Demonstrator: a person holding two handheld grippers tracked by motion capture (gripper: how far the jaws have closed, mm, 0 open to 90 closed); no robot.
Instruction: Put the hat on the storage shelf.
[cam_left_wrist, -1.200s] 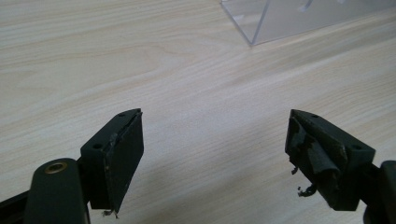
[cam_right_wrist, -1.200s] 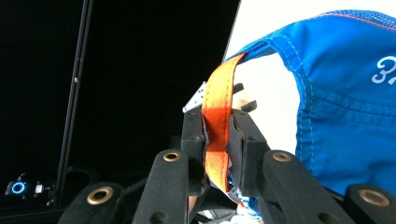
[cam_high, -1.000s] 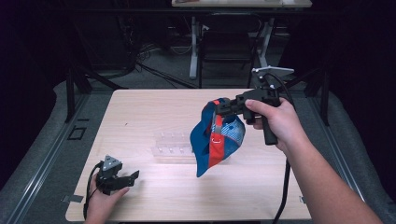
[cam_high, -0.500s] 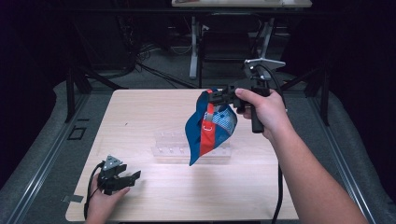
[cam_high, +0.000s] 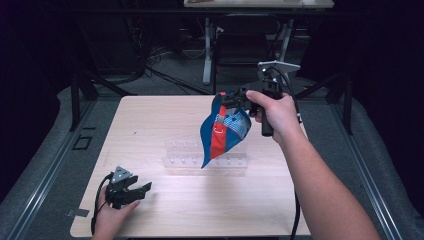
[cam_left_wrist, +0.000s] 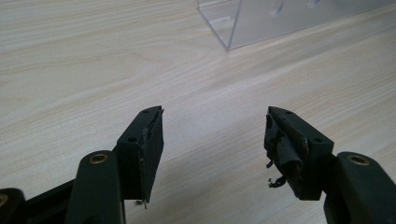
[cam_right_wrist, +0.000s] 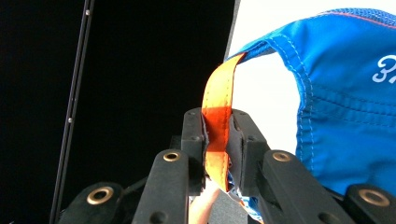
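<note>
Your right gripper (cam_high: 231, 101) is raised above the far right part of the table (cam_high: 165, 120), and its fingers (cam_right_wrist: 194, 140) are clamped tight on the orange strap (cam_right_wrist: 218, 126) of a blue bag (cam_high: 220, 134). In the right gripper view the strap runs up between the two pads, pinched flat, and meets the blue fabric at a stitched seam; white lettering shows on the cloth, too cropped to read. From the high view the bag hangs free below your gripper, clear of the table, with a red-orange band down its middle and a checked patch near the top, its lower tip dangling over the clear plastic rack (cam_high: 205, 157). That rack sits near the middle of the table, and one corner of it also appears at the top of the left gripper view (cam_left_wrist: 261, 23). Your left gripper (cam_high: 131, 190) rests low at the near left corner of the table, well apart from the bag and the rack. Its fingers (cam_left_wrist: 144, 149) stand partly open with only bare wood between them, holding nothing; they have just been closing a little. The worn pad on the right-hand finger has frayed bits hanging from it.
</note>
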